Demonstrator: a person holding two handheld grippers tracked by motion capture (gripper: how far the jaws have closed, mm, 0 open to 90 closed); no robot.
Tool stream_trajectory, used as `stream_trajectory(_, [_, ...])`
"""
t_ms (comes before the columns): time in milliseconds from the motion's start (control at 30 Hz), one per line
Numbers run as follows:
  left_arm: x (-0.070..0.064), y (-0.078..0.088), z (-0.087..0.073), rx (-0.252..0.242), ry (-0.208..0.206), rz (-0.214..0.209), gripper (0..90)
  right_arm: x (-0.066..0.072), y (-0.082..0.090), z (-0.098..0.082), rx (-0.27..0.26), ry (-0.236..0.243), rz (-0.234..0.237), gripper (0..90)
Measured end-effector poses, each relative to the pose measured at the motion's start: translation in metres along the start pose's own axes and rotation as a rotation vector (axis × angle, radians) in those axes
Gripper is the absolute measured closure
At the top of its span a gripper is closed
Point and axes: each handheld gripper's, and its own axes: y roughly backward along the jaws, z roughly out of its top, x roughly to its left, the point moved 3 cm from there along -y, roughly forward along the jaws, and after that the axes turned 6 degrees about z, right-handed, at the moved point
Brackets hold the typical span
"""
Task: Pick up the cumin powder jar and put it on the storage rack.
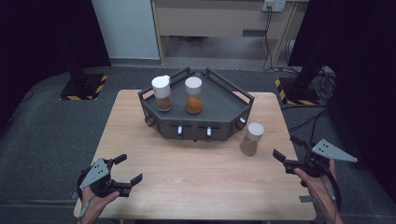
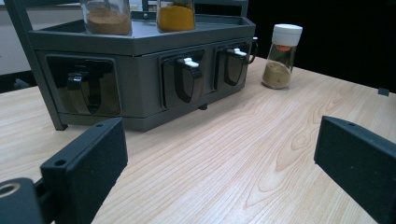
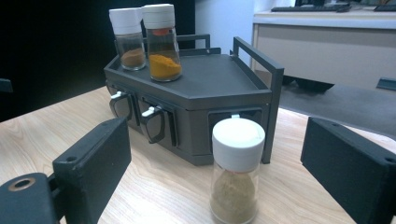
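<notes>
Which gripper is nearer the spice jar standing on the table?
Right. The right gripper is just right of the spice jar; the left gripper is far across the table.

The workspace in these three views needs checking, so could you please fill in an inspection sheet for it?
Surface: light wooden table, bare apart from the items below.
Job's things: tan spice jar with a white cap stands upright on the table beside the grey rack; brown spice jar and orange spice jar stand upright on the rack's top tray.
Clutter: nothing seen.
Grippers: left gripper open, holding nothing, near the table's front left corner; right gripper open, nothing between its pads, aimed at the tan jar.
Cables: loose cables on the floor at the far right.
Surroundings: grey carpet, stand bases with yellow-black tape, pale cabinet behind.
</notes>
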Motion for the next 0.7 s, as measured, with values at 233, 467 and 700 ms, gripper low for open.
stream_trajectory(233, [0.000,0.000,0.000,0.003,0.000,0.000,1.6,-0.010,-0.015,0.019,0.050,0.017,0.004,9.7])
stream_trajectory(467, [0.000,0.000,0.000,0.002,0.000,0.000,1.6,-0.019,-0.033,0.039,0.094,0.035,0.005,10.6])
stream_trajectory(700, [0.000,0.000,0.000,0.002,-0.001,-0.001,1.6,-0.027,-0.051,0.051,0.138,0.044,0.002,9.7])
